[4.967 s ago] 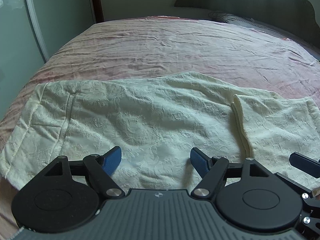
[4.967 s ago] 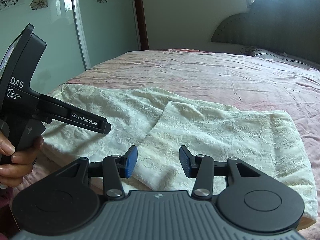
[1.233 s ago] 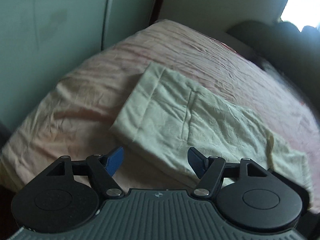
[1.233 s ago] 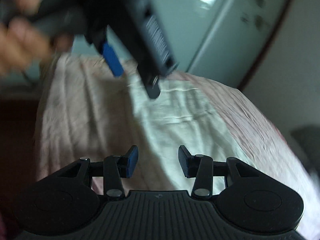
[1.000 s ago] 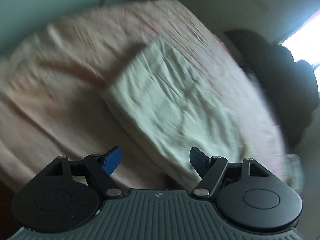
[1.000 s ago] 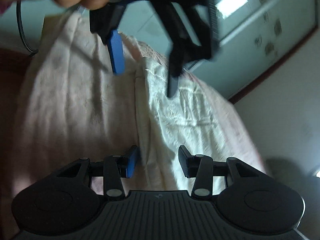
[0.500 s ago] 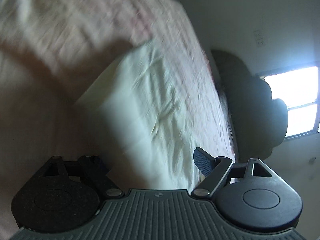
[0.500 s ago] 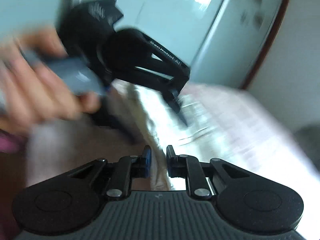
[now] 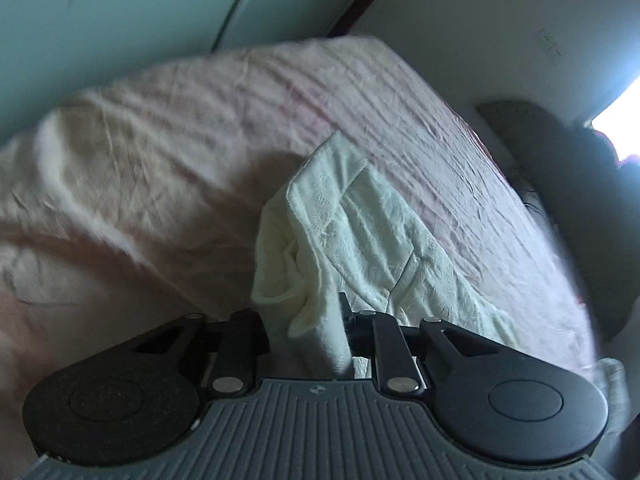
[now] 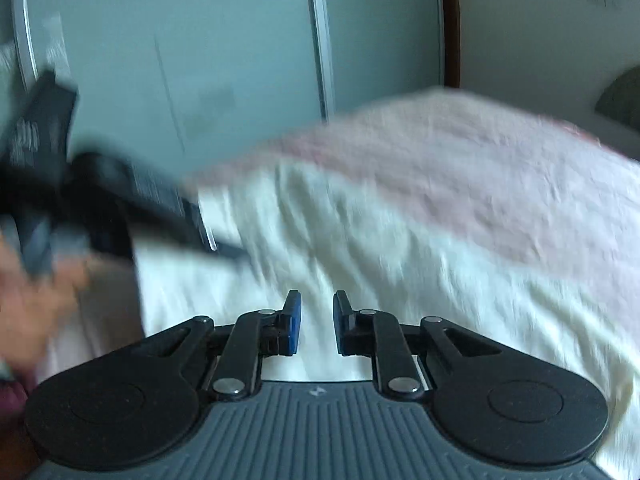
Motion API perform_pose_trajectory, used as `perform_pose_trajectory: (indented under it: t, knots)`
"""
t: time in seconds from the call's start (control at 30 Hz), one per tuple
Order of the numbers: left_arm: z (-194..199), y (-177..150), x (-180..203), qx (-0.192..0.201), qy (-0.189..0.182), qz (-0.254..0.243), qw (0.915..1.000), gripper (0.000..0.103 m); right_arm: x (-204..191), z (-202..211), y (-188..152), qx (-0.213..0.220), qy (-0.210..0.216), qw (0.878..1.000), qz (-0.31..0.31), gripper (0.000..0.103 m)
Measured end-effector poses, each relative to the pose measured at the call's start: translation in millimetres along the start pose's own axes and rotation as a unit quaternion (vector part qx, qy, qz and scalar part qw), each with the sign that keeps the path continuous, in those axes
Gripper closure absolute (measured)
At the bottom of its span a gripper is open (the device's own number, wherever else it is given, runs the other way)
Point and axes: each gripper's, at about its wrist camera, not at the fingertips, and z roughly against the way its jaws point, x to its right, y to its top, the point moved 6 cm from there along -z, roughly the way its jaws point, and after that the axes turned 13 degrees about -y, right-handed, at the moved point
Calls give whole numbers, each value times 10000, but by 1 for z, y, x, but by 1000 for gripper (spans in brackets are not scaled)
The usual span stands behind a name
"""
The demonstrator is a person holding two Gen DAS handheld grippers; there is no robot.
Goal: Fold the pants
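Observation:
The cream embossed pants (image 9: 360, 236) lie on the pink bedspread (image 9: 180, 152). My left gripper (image 9: 306, 320) is shut on the waist end of the pants, and the cloth bunches and lifts between its fingers. In the right wrist view the pants (image 10: 360, 248) are blurred and spread across the bed. My right gripper (image 10: 316, 320) has its jaws close together with a narrow gap, over the near edge of the pants; whether cloth is pinched there I cannot tell. The left gripper's body (image 10: 120, 200) shows blurred at left, held by a hand (image 10: 28, 300).
A pale green sliding wardrobe door (image 10: 200, 60) stands past the bed's far side. A dark padded headboard (image 9: 580, 184) is at the right, with a bright window (image 9: 624, 108) above it. The bedspread (image 10: 480, 168) extends beyond the pants.
My left gripper has closed on the waist end of the pants and lifted it. My right gripper has narrowed from wide open to nearly closed. Both views have swung across the bed.

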Motion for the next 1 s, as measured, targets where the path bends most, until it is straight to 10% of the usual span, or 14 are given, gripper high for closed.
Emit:
perform_pose_trajectory:
  t: [0.17,0.43,1.0]
  knots:
    - [35,-13,53,526,205,-1081,9925,88,-7,-26,18,-110,157,9997,-145,86]
    - [60,-49,186,783,-291,-2505,9645,92,49,57,11,1006,369,9895,-966,86]
    - [-53,-242,371,-930,-1749,-3512,9151,88,268,191,-163,1185,-1278,9343,-3110,86]
